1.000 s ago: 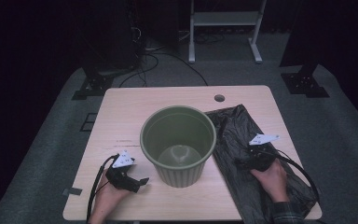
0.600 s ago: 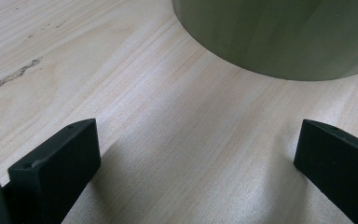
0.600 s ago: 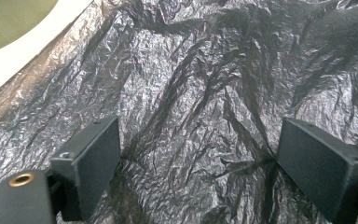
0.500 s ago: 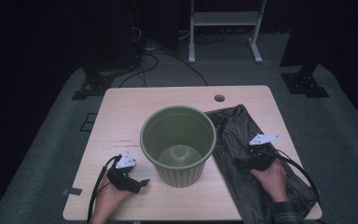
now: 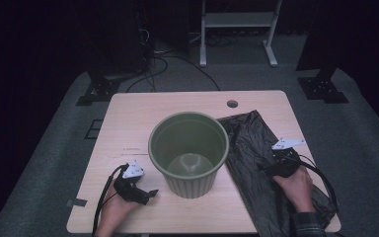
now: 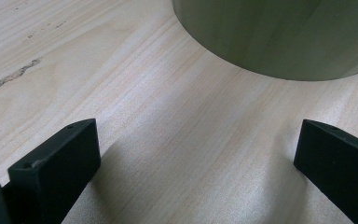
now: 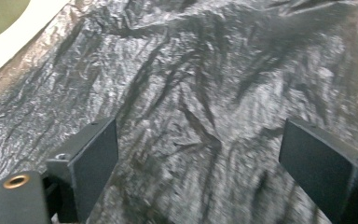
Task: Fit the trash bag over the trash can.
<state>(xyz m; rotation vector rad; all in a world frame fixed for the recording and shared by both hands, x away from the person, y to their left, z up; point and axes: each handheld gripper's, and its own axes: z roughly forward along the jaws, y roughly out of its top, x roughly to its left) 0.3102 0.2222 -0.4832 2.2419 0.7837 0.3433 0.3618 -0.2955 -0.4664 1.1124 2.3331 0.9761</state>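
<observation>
1. The left tongs (image 5: 148, 193) sit low over the bare table (image 5: 128, 123), jaws spread wide with nothing but wood grain between them.
2. Just ahead of the left tongs stands a green bin (image 5: 188, 150), upright and empty; in the left gripper view its curved wall (image 6: 279, 37) fills the top, close to the jaws but not touching them.
3. The right tongs (image 5: 269, 167) hover over a crumpled black bag (image 5: 249, 143), jaws likewise wide apart and gripping nothing.
4. In the right gripper view the bag (image 7: 205, 93) spreads flat beneath and beyond the jaws; I cannot tell whether they touch it.
5. The bag lies just beside the bin, between it and the right tongs, its near end under the person's right hand (image 5: 296, 187).
</observation>
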